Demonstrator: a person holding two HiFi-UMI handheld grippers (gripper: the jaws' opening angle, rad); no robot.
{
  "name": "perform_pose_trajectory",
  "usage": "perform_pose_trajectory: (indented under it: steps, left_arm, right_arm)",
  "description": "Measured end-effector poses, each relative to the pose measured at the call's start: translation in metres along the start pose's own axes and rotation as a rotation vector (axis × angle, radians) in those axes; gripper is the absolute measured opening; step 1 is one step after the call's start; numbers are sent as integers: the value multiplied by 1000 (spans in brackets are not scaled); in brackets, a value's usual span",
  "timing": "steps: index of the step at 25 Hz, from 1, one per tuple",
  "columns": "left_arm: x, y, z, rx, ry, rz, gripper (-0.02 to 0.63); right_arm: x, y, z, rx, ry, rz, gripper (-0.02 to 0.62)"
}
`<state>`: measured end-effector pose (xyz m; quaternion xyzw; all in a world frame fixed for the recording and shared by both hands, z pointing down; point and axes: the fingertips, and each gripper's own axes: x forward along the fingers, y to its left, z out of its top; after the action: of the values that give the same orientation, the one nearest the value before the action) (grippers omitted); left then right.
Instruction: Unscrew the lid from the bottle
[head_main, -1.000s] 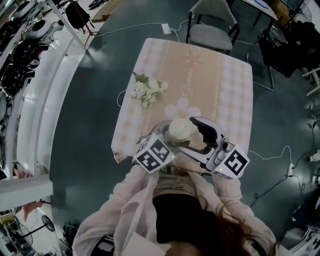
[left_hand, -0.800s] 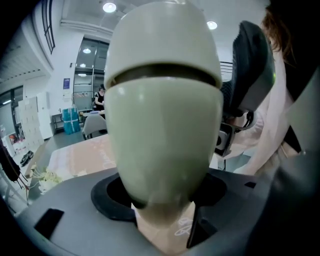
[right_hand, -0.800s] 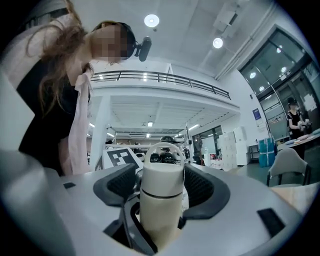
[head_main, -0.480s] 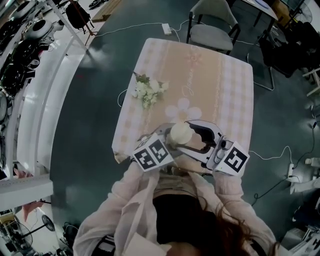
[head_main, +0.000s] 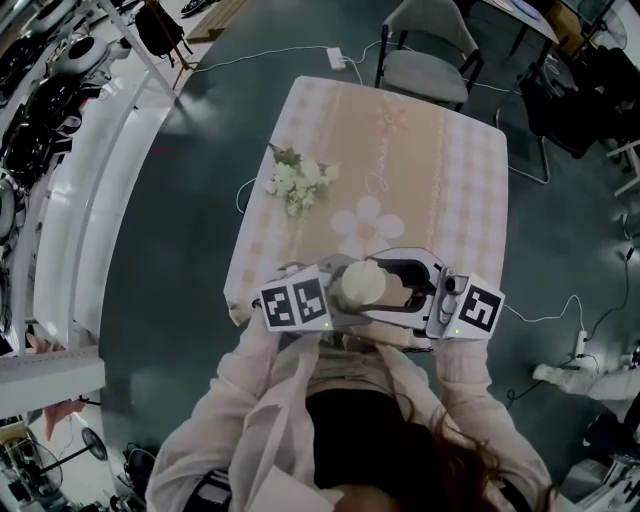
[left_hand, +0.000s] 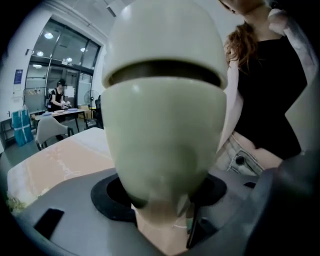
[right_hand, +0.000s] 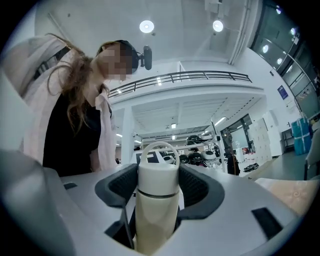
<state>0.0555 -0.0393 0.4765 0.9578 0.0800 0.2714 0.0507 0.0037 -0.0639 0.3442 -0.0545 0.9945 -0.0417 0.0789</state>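
Observation:
I hold a cream bottle (head_main: 360, 285) above the table's near edge, between both grippers. The left gripper (left_hand: 162, 192) is shut on the bottle's body (left_hand: 167, 135), which fills the left gripper view; its dark pads (left_hand: 112, 192) clasp the lower part. In the right gripper view the white lid (right_hand: 158, 172), with its loop handle, sits between the black pads (right_hand: 197, 187) of the right gripper (right_hand: 159, 187). Those jaws have just been closing and now press the lid on both sides. From the head view, the two marker cubes (head_main: 295, 303) (head_main: 480, 308) flank the bottle.
The table with its checked cloth (head_main: 440, 170) lies ahead, bearing a bunch of white flowers (head_main: 297, 185) and a pale flower-shaped mat (head_main: 365, 220). A grey chair (head_main: 425, 60) stands at the far end. Cables run over the floor at the right.
Both grippers and the bottle have drifted toward the person. The left gripper's cube has rolled and shifted left. The right gripper has swung round to lie level, its jaws narrower around the lid.

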Motion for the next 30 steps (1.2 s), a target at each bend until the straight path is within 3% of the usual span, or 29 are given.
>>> perform_pose_trajectory:
  steps: [4,11,17,23,26,30]
  left_arm:
    - [0,5,-1,-24,-8,42,316]
    - [-6,39,-5,-161,3,272,316]
    - [-6,54,-11,-188,53,398,316]
    - [-1,48,-10,-206,60,397,316]
    - [2,42,-11,-186,56,359,316]
    - [7,26,-9,-133,48,253,316]
  right_arm:
    - [0,-3,0,-5,9,-23,278]
    - [-9,-18,2,-42,-4,-191,314]
    - [-9,-25,2,-33,-3,-338,319]
    - [-3,-29,-7,-64,118,-428,302]
    - [-3,-25,-9,-64,127,-378,290]
    - [-1,-13,0,-51,76,-249,290]
